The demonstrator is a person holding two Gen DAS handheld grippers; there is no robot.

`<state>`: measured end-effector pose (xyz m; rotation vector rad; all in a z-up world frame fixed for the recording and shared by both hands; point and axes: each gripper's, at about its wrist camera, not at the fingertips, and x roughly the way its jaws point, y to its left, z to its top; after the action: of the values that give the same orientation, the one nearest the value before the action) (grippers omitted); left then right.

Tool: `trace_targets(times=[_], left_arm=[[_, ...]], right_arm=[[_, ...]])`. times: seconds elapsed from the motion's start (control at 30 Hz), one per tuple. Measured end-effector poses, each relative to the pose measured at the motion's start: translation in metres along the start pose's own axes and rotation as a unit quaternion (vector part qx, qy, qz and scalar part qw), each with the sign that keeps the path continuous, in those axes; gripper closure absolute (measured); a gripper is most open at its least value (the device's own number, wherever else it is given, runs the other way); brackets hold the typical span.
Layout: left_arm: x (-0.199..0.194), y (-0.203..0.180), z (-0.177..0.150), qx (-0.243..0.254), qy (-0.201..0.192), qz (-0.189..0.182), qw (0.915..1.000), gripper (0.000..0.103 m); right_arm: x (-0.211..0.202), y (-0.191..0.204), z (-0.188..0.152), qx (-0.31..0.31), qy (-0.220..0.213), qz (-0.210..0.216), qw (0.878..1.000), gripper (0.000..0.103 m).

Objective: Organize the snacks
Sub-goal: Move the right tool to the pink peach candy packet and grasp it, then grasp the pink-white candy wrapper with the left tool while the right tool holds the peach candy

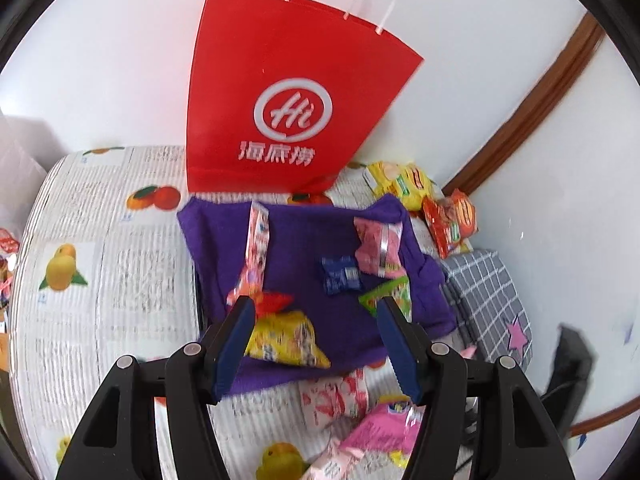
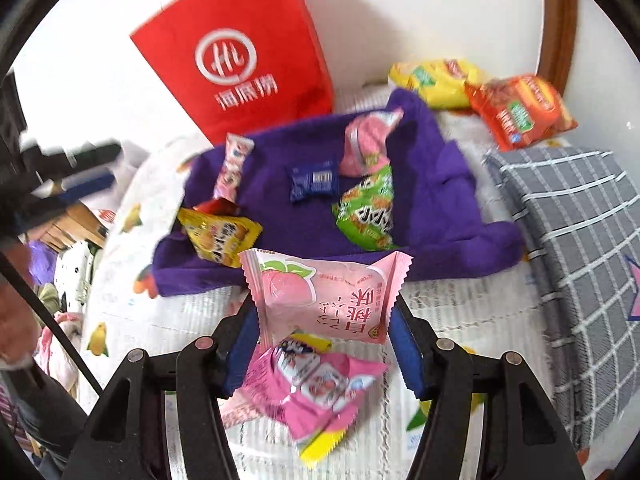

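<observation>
My right gripper (image 2: 322, 308) is shut on a pink peach snack packet (image 2: 320, 292), held up in front of a purple cloth (image 2: 432, 184). On the cloth lie a blue packet (image 2: 314, 182), a green packet (image 2: 368, 216), a yellow packet (image 2: 218, 236), a pink stick pack (image 2: 232, 168) and another pink packet (image 2: 366, 146). My left gripper (image 1: 316, 306) hangs open over the near part of the purple cloth (image 1: 312, 232), nothing between its fingers. The yellow packet (image 1: 284, 338) lies just beside its left finger.
A red paper bag (image 1: 288, 92) stands upright behind the cloth against the white wall. Yellow (image 1: 400, 182) and red-orange (image 1: 452, 220) snack bags lie at the back right. A grey checked cushion (image 1: 484, 292) borders the right. Loose pink packets (image 2: 312, 384) lie on the fruit-print tablecloth (image 1: 120, 260).
</observation>
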<state>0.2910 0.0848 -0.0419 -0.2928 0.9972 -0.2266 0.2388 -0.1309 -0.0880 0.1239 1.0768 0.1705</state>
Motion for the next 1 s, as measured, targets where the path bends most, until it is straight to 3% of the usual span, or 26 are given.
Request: trace_targets(times=[0.23, 0.5, 0.67, 1.0], left_arm=[[0.006, -0.007, -0.065, 0.031, 0.029, 0.013, 0.9990, 0.042], [0.032, -0.018, -0.145, 0.065, 0.083, -0.005, 0.9944, 0.042], [0.044, -0.032, -0.166, 0.094, 0.087, -0.029, 0.9913, 0.042], [0.052, -0.036, -0.188, 0.107, 0.099, -0.026, 0.9890, 0.042]], right_arm=[[-0.029, -0.010, -0.029, 0.024, -0.026, 0.009, 0.999, 0.042], [-0.059, -0.027, -0.086, 0.049, -0.037, 0.010, 0.998, 0.042], [-0.063, -0.037, -0.117, 0.060, -0.028, 0.009, 0.998, 0.042], [-0.062, -0.067, -0.151, 0.093, -0.018, 0.019, 0.995, 0.042]])
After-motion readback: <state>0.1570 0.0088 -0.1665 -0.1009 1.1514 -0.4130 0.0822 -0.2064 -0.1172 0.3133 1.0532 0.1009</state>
